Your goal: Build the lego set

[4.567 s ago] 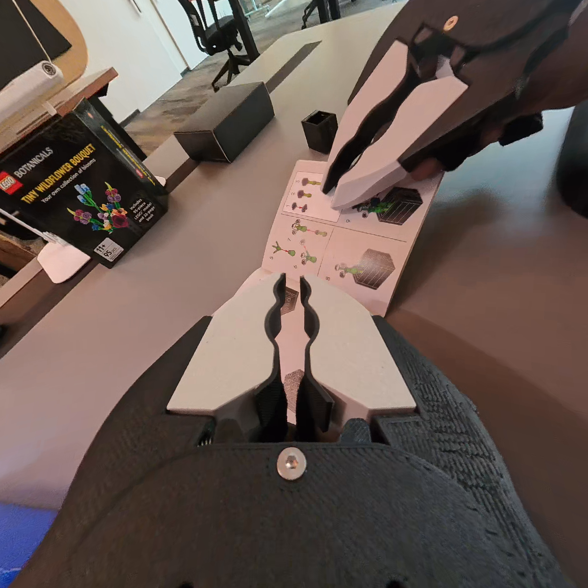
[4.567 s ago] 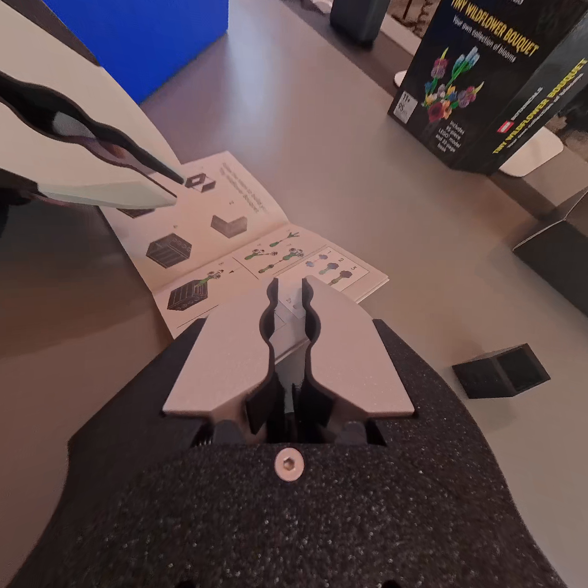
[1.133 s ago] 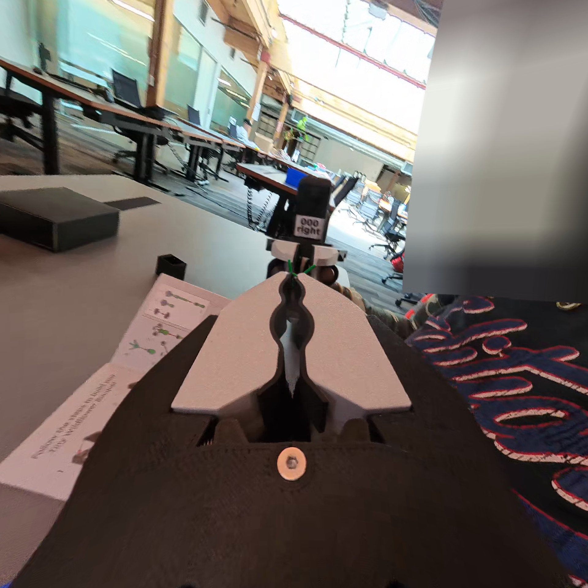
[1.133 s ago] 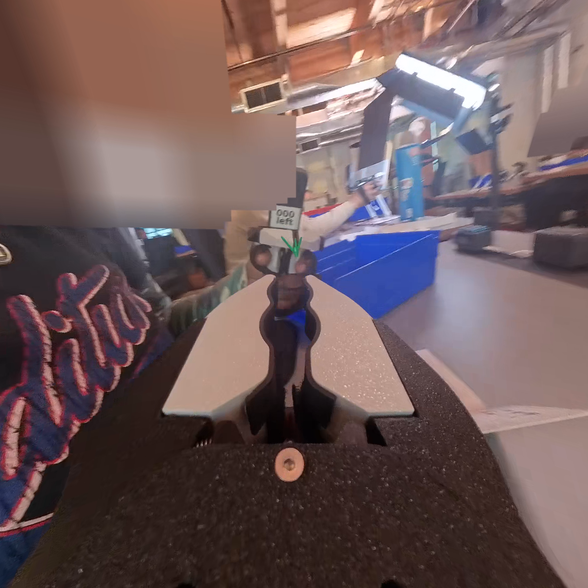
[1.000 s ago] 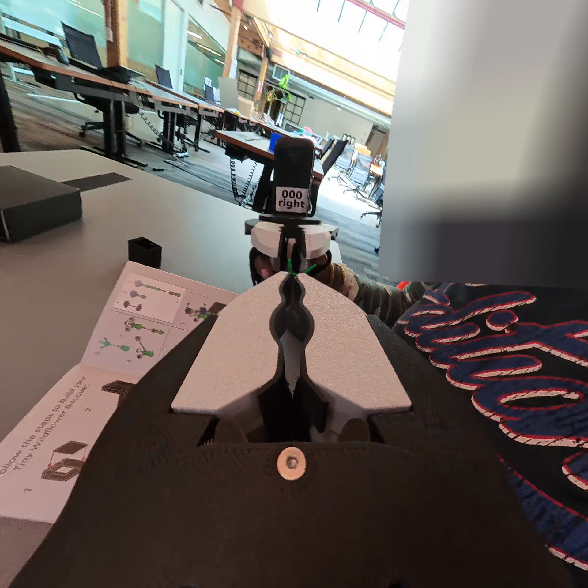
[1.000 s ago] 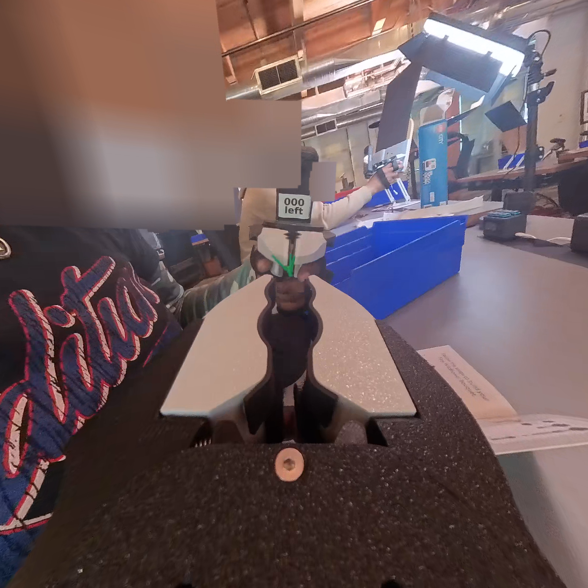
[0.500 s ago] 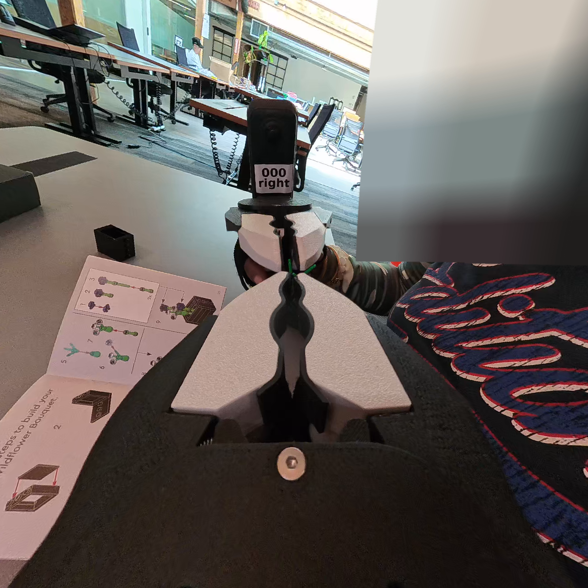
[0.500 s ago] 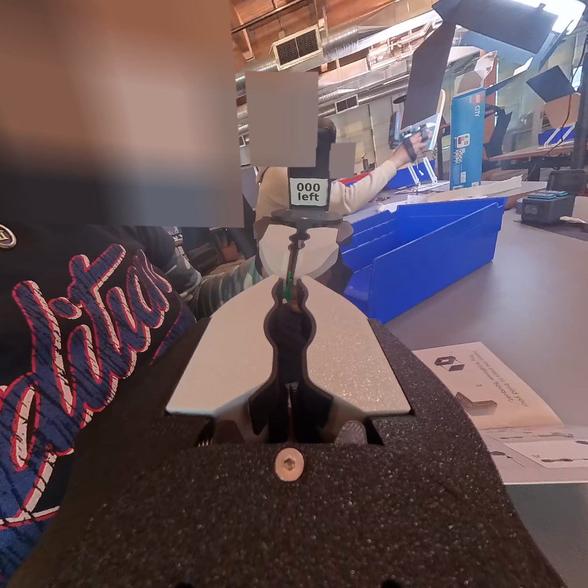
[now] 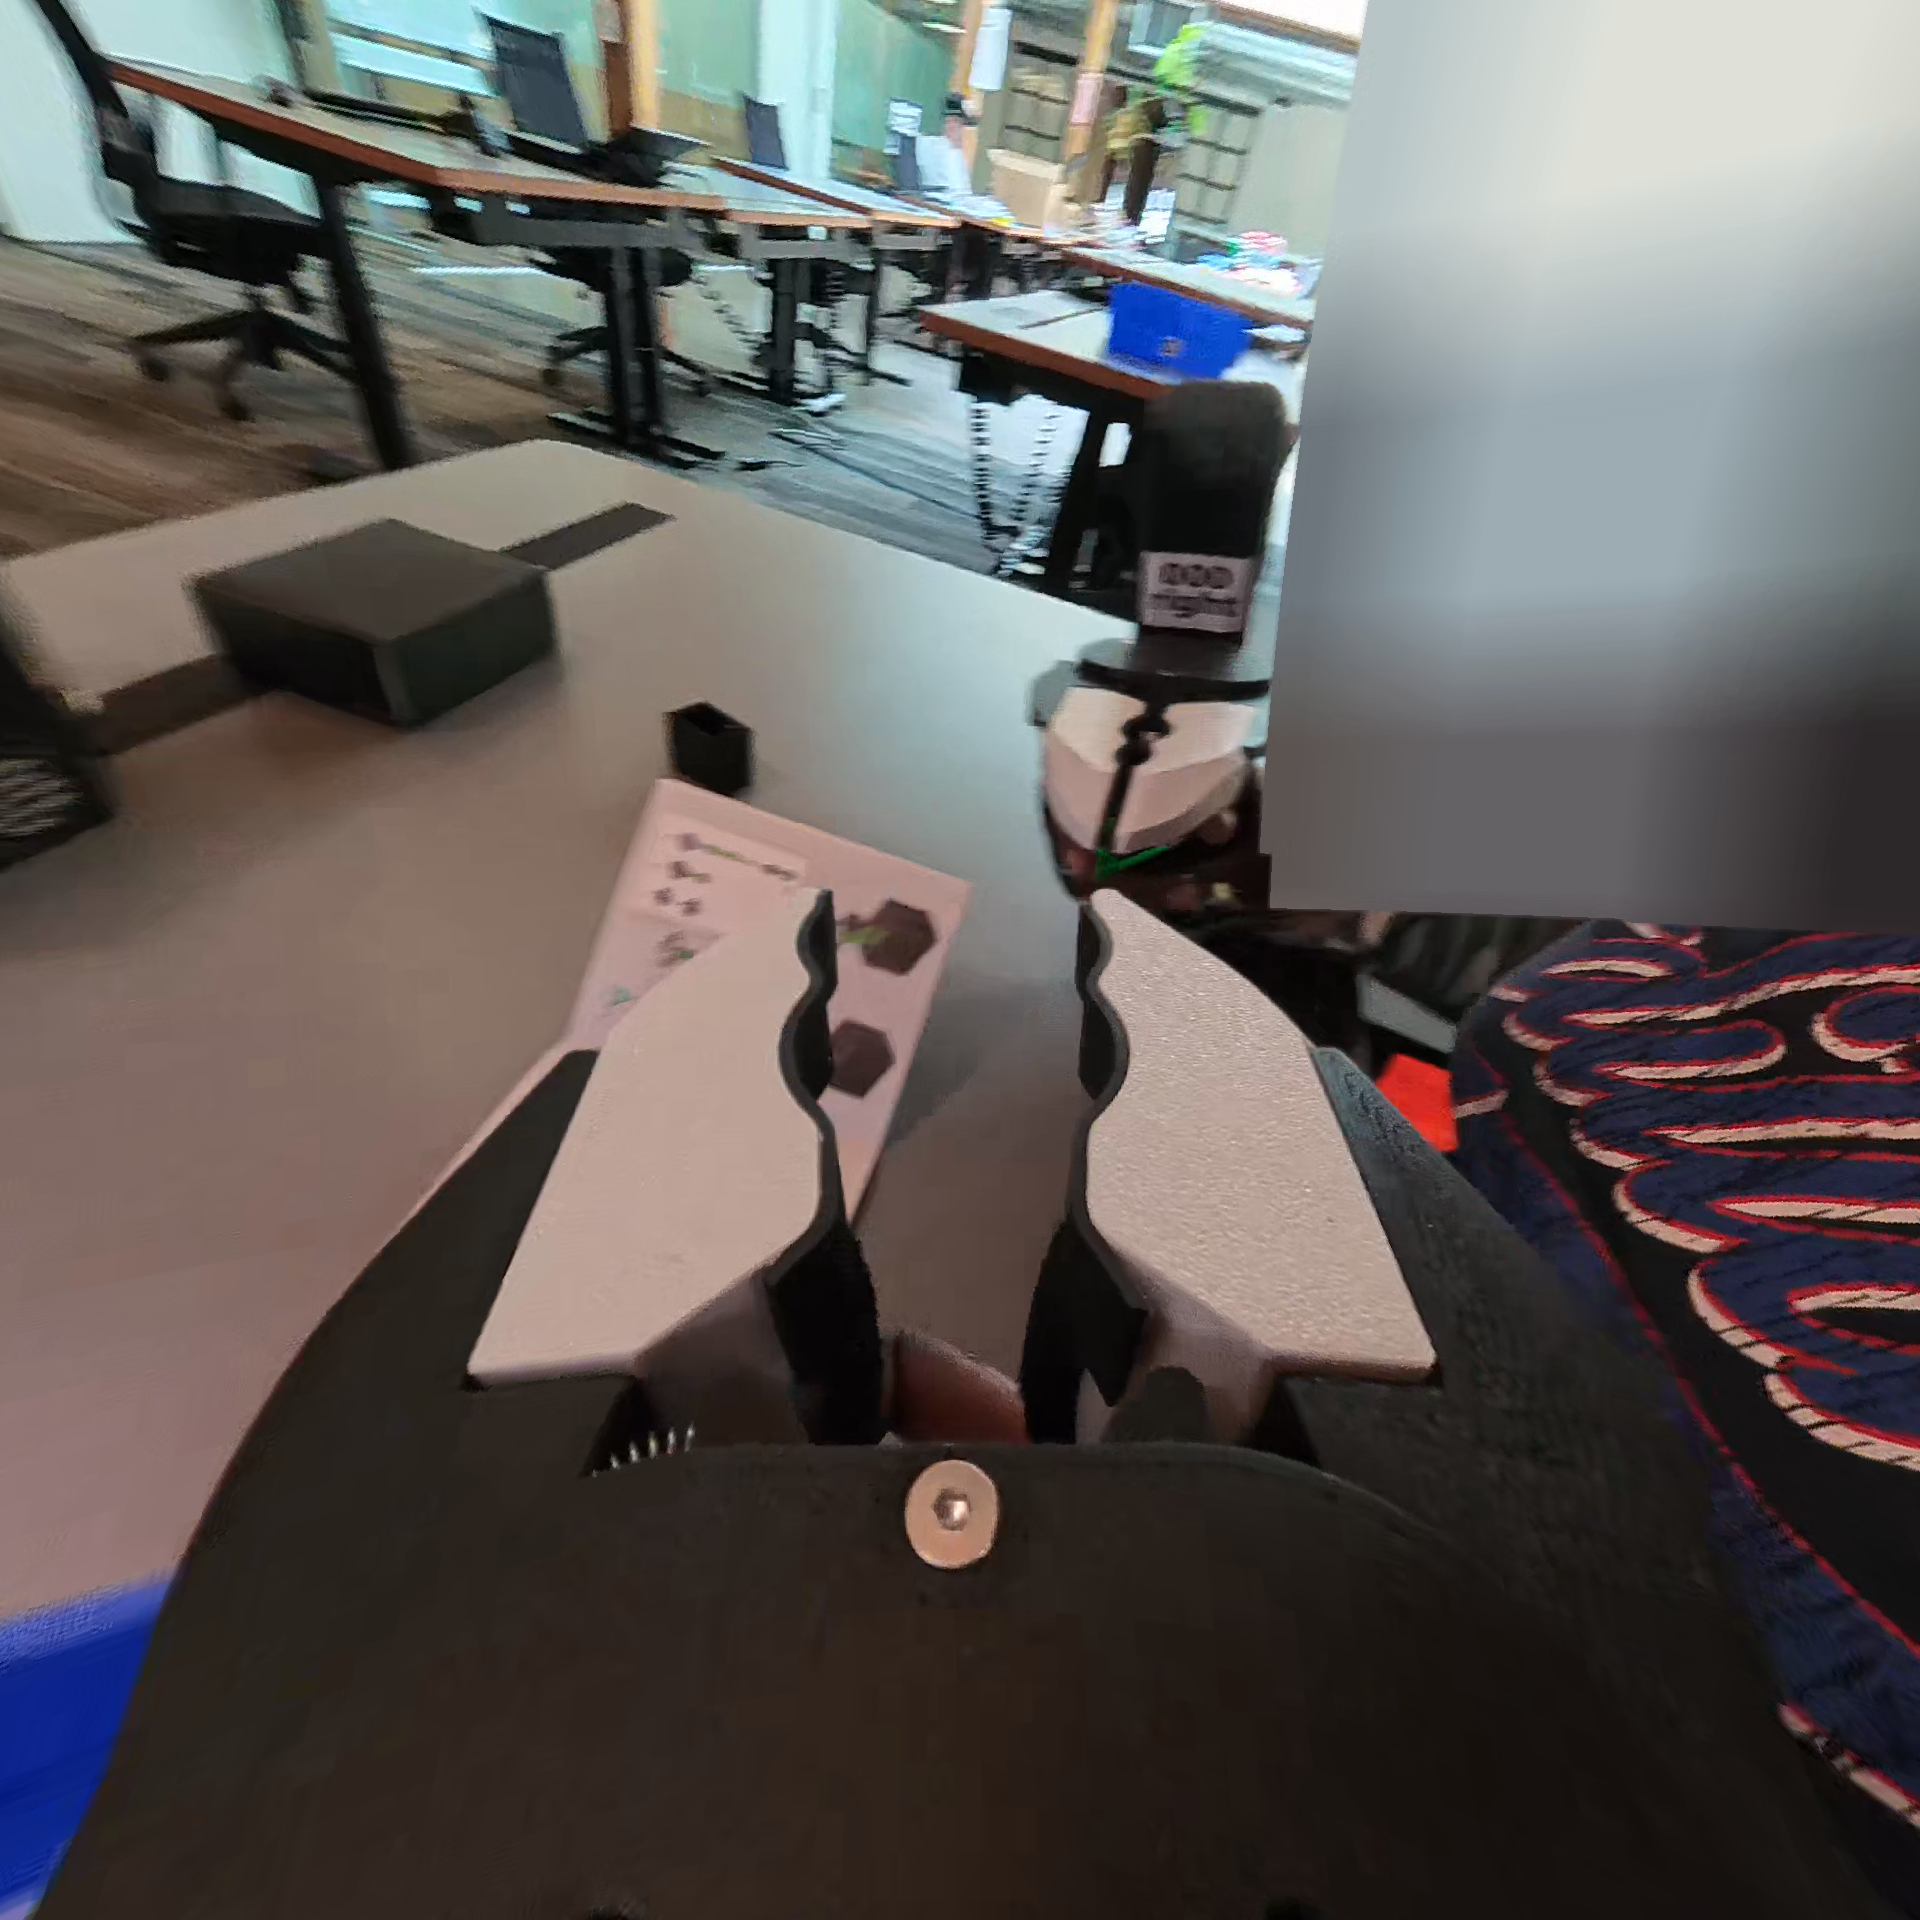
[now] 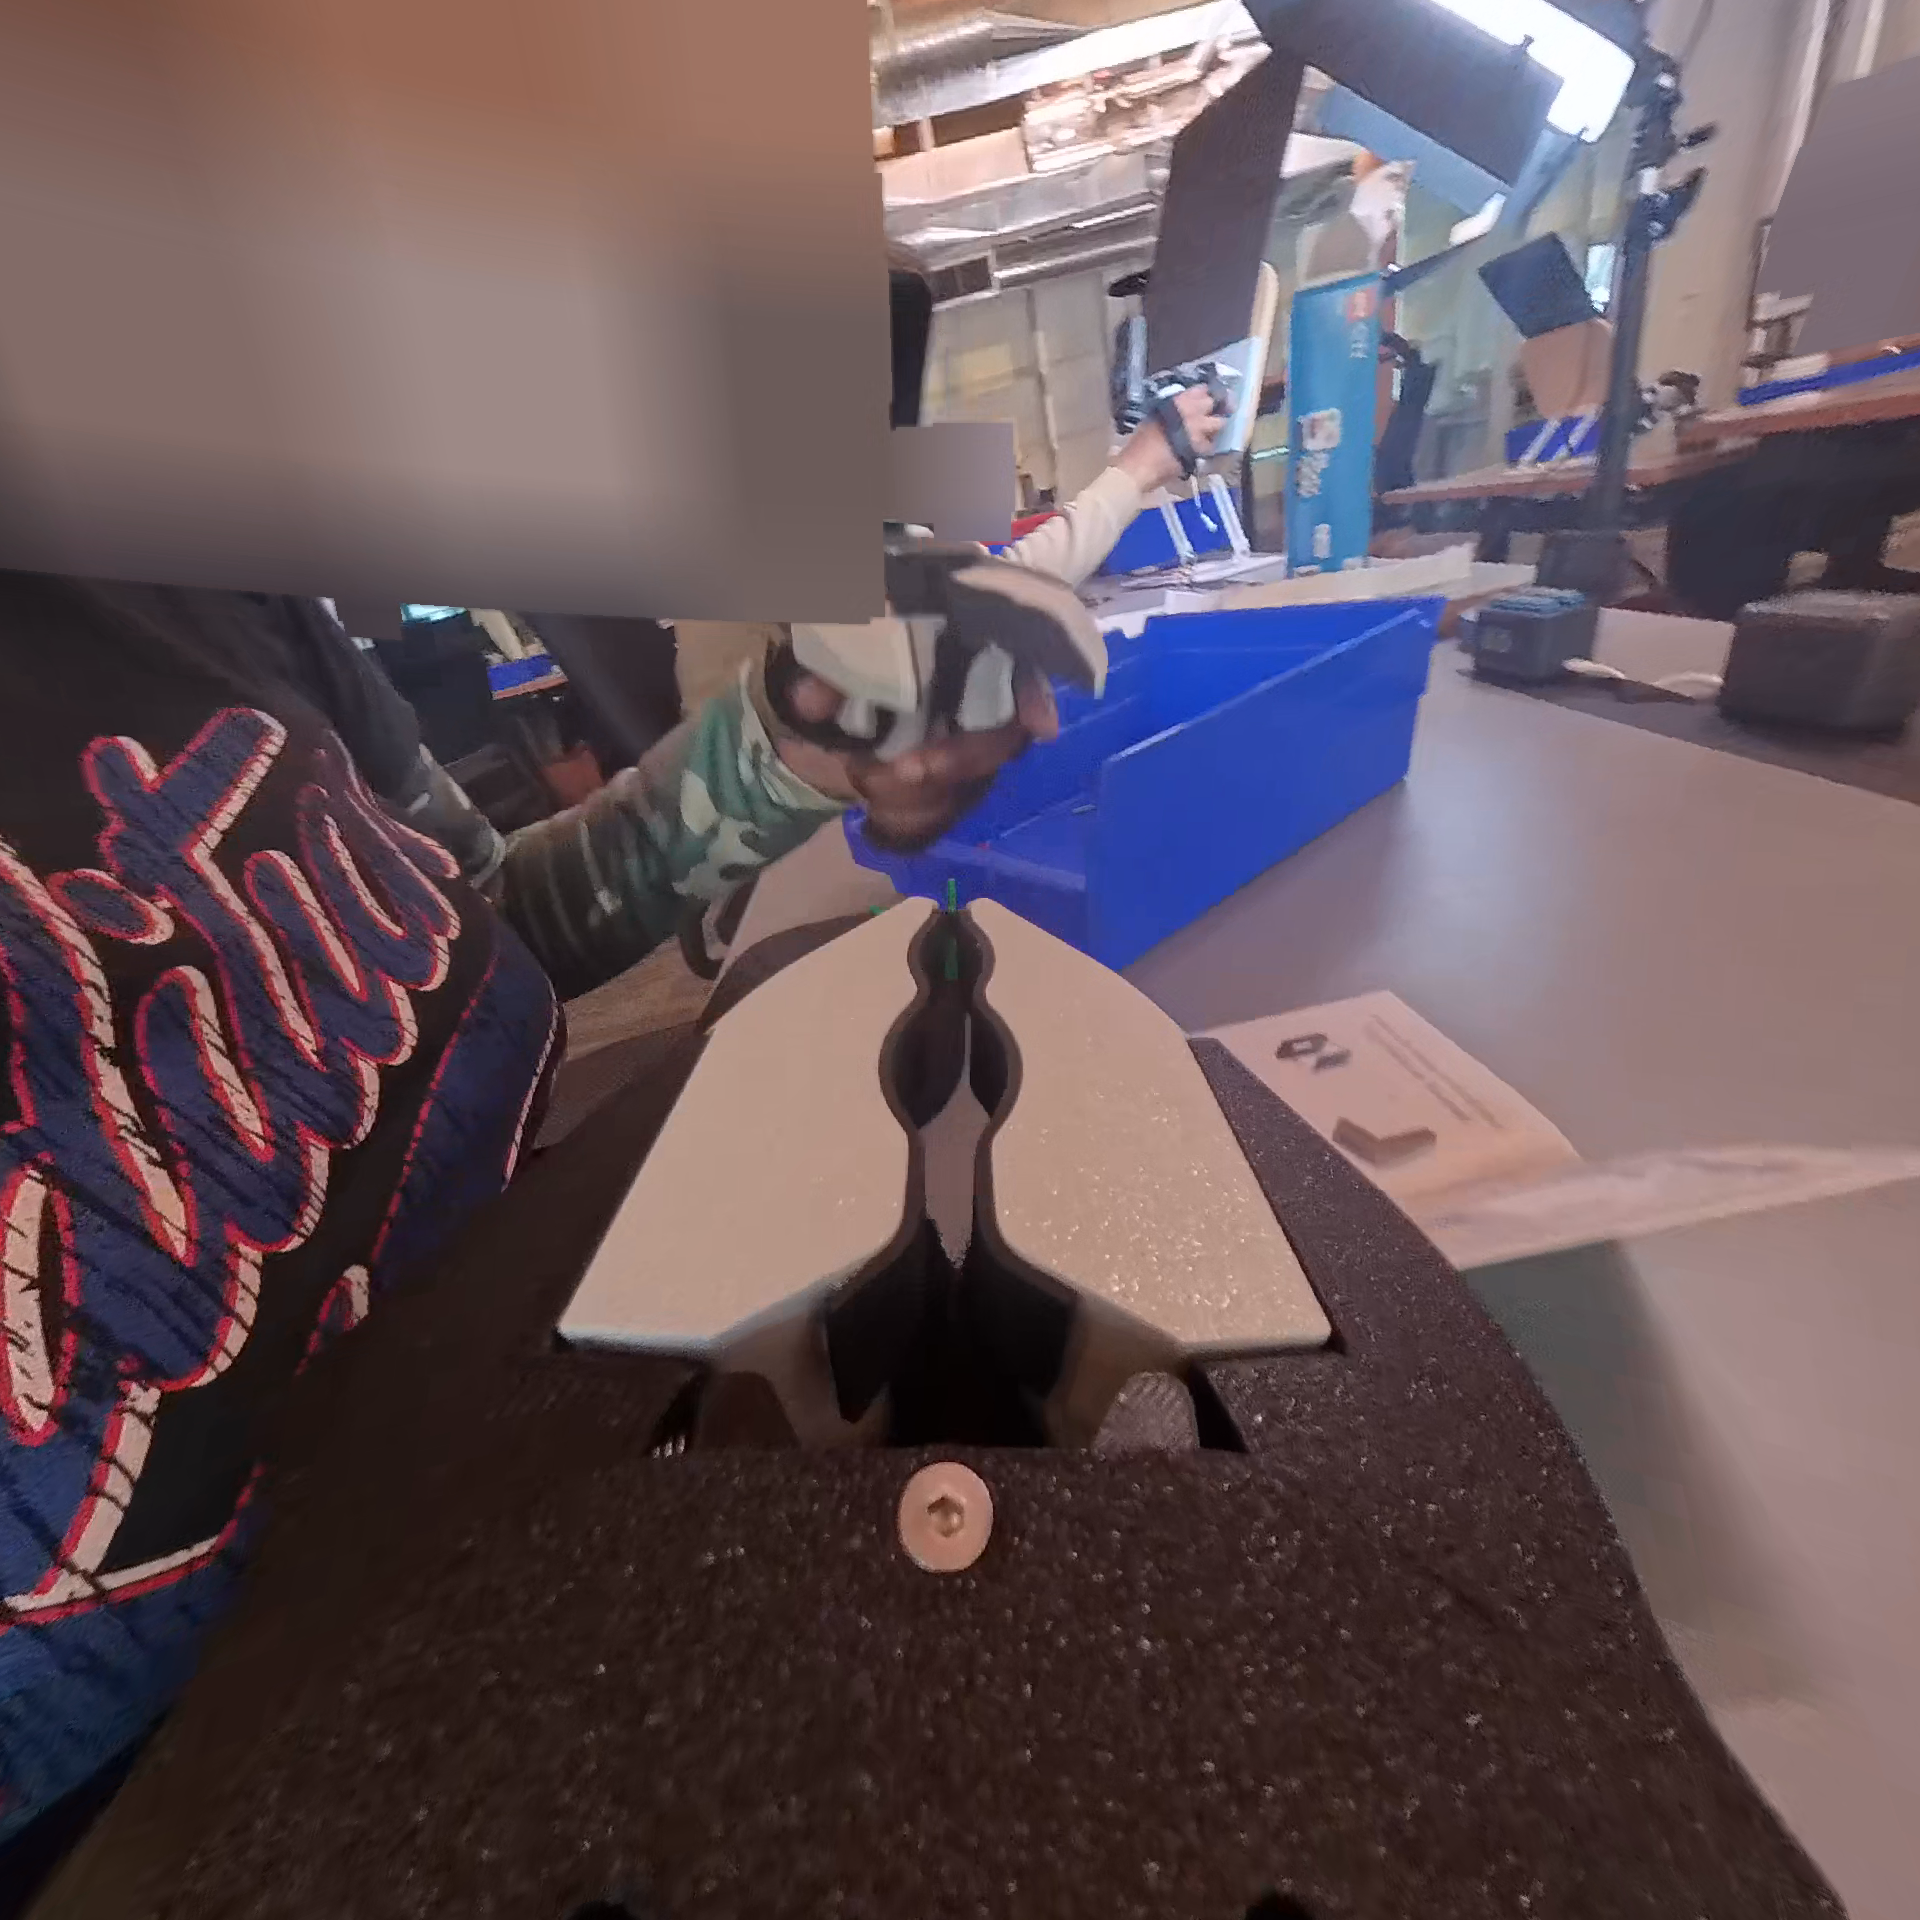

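A: Starting at the left of the left wrist view, what lies on the table (image 9: 312,997)?

B: A flat black box (image 9: 379,618) in the upper left, then a small open black cube (image 9: 712,743) near the middle. Just below the cube lies the instruction sheet (image 9: 717,894), partly hidden behind the left gripper (image 9: 951,925).

A: How do that gripper's fingers stand?

B: Spread wide, with nothing between them. The table and part of the sheet show through the gap.

A: And to the right?

B: The right gripper (image 9: 1127,831) faces the camera, right of centre, pinching a thin green stem (image 9: 1122,857) whose ends poke out below its tips. At the far right is a person's dark shirt (image 9: 1714,1143) with blue and red lettering.

A: What about the right wrist view, left to right?

B: The same shirt fills the left. In the middle the right gripper's fingers (image 10: 790,1143) press together on the stem, a green sliver at the tips. Above them hangs the left gripper, blurred, on a camouflage sleeve (image 10: 675,821), standing before a blue bin (image 10: 1247,727). The sheet lies at middle right.
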`<state>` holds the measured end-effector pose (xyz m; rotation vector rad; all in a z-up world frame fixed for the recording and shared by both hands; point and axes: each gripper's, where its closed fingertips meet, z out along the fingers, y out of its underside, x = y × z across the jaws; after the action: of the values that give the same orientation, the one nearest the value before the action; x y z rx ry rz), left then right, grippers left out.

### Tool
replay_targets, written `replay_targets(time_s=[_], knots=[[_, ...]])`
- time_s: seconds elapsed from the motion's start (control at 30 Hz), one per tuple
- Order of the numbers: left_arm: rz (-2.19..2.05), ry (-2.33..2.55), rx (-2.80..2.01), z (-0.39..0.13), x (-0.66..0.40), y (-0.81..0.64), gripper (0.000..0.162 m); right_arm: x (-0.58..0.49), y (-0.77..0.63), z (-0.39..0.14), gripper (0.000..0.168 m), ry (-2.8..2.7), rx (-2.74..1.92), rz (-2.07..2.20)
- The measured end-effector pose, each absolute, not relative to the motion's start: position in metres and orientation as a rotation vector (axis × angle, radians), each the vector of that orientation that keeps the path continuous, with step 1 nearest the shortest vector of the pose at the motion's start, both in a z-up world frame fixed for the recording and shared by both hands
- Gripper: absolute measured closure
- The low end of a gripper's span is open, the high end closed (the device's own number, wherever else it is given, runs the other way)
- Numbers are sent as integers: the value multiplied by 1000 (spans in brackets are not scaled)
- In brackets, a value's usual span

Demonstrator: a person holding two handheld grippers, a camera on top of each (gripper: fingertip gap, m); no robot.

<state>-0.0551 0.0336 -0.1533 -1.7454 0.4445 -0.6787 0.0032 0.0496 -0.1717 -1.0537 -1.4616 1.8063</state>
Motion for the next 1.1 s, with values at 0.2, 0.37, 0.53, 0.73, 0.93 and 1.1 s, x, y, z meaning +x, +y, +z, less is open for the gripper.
replay_targets(time_s=[0.2, 0.37, 0.53, 0.73, 0.93, 1.1], knots=[[-193, 336, -1873, -144, -149, 10, 115, 13, 60, -190, 166, -1436, -1169, 1738], [72, 235, -2003, -155, -221, -15, 115, 14, 64, -189, 166, -1409, -1166, 1743], [144, 175, -2137, -182, -268, -24, 115, 13, 62, -192, 166, -1431, -1170, 1753], [89, 171, -2316, -219, -288, -20, 115, 12, 61, -195, 166, -1445, -1179, 1735], [117, 157, -2488, -244, -307, -20, 115, 11, 61, -197, 166, -1455, -1186, 1724], [101, 289, -2643, -263, -306, -28, 115, 12, 62, -196, 166, -1444, -1185, 1737]])
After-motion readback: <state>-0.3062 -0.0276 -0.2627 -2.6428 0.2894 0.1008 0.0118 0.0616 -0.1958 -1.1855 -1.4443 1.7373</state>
